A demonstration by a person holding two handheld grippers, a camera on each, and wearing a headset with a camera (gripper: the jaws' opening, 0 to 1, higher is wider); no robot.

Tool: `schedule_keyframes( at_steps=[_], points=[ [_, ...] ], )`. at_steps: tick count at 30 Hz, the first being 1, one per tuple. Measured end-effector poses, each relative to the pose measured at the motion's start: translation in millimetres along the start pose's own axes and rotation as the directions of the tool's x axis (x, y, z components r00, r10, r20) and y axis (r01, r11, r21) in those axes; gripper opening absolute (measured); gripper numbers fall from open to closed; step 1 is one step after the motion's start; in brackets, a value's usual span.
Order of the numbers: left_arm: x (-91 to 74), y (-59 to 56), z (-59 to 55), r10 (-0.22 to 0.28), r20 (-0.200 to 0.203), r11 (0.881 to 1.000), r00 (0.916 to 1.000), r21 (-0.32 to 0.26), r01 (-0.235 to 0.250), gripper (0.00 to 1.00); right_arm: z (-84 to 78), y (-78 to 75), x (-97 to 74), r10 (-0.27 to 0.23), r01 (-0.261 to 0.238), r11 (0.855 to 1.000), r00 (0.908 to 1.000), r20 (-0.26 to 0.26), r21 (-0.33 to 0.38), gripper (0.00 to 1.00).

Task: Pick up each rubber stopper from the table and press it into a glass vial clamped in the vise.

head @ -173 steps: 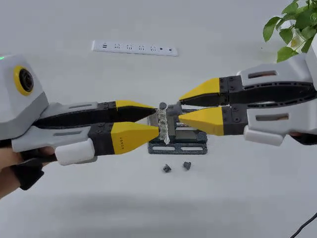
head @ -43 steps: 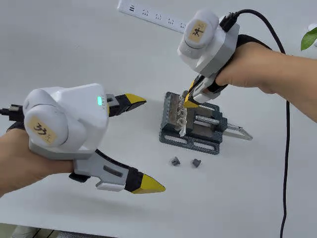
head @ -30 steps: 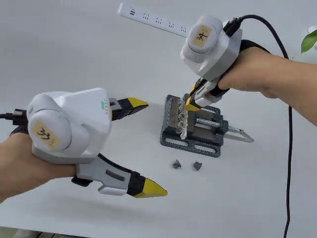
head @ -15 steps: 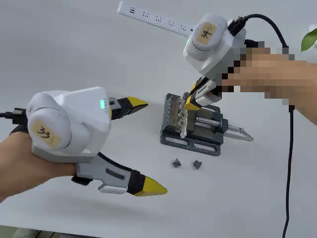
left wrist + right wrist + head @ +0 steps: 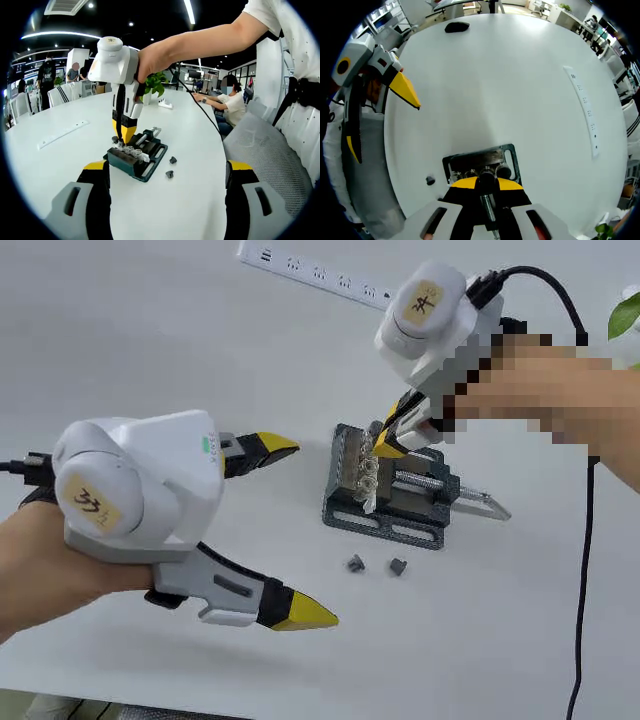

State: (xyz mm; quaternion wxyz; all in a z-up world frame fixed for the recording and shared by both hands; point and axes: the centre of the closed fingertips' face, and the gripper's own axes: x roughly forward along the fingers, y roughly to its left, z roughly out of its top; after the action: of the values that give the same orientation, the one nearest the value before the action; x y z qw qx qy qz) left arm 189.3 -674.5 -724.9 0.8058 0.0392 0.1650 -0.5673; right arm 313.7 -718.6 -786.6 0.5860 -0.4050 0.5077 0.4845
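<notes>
A dark vise (image 5: 392,515) clamps a row of glass vials (image 5: 366,476) near the table's middle. My right gripper (image 5: 386,446) points down onto the far end of that row. Its jaws are nearly together around a dark rubber stopper (image 5: 486,179), which sits over a vial between the yellow tips. Two loose stoppers (image 5: 355,563) (image 5: 397,566) lie on the table in front of the vise; they also show as stoppers (image 5: 172,160) (image 5: 169,174) in the left gripper view. My left gripper (image 5: 290,530) hovers left of the vise, wide open and holding nothing.
A white power strip (image 5: 315,272) lies at the far side of the table. A black cable (image 5: 585,540) trails down the right side, and a plant leaf (image 5: 625,315) shows at the right edge. People sit at desks beyond the table (image 5: 220,95).
Since 5.8 s ago the left gripper has pulled back from the vials and opened wide. The right gripper now points down onto the row; over the last second it has hardly moved.
</notes>
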Motion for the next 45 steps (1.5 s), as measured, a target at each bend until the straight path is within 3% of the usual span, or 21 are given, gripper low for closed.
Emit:
schedule_keyframes(
  at_steps=[15,45],
  points=[
    [0.0,0.0,-0.6,-0.003,0.001,1.000,1.0000,0.000,0.003,0.95,2.6,2.8,-17.7,-0.017,0.017,1.000,0.9979,0.062,0.014,0.05],
    [1.2,-0.4,-2.3,-0.003,-0.002,1.000,1.0000,-0.013,0.003,0.95,5.4,0.4,-4.5,0.000,-0.001,1.000,0.9977,0.068,0.006,0.01]
  ],
)
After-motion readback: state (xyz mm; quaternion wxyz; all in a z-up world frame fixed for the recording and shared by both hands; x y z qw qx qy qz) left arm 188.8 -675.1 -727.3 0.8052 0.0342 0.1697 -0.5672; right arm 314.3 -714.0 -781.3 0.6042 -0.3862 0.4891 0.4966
